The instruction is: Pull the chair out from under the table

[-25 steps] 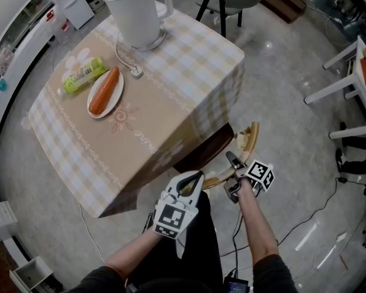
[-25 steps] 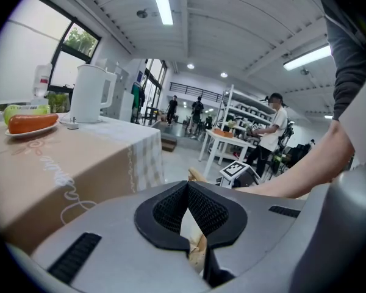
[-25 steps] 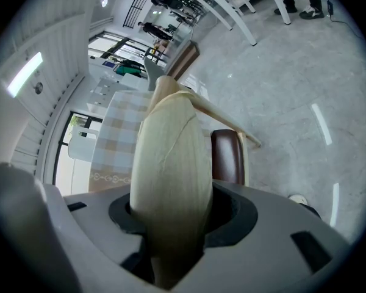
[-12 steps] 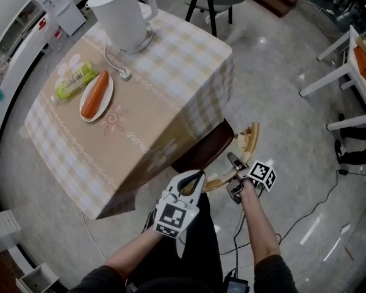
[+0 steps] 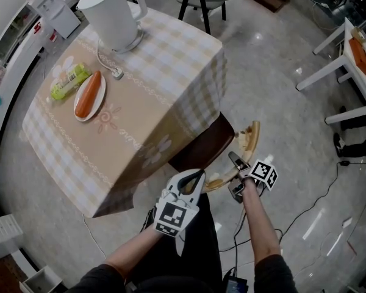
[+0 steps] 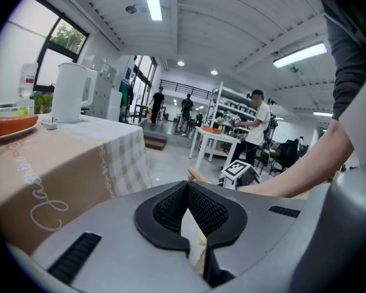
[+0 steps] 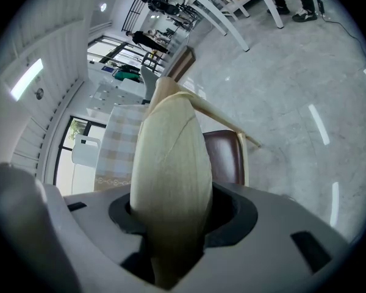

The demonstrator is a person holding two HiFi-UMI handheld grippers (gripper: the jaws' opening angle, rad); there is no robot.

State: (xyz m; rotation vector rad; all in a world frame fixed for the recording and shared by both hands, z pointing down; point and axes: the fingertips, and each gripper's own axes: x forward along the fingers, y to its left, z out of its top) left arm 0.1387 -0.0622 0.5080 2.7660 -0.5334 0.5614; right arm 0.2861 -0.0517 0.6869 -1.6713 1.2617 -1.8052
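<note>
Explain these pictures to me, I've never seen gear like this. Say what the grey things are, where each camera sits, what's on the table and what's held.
A person holds tongs, one per hand; no robot. The top-down picture comes from a head camera; the other two come from cameras riding on the left tongs and right tongs. On the table stand a white kettle, a plate with orange food and a green packet. The right tongs clamp the wooden back of the chair; the left seem to pinch its other end.
</note>
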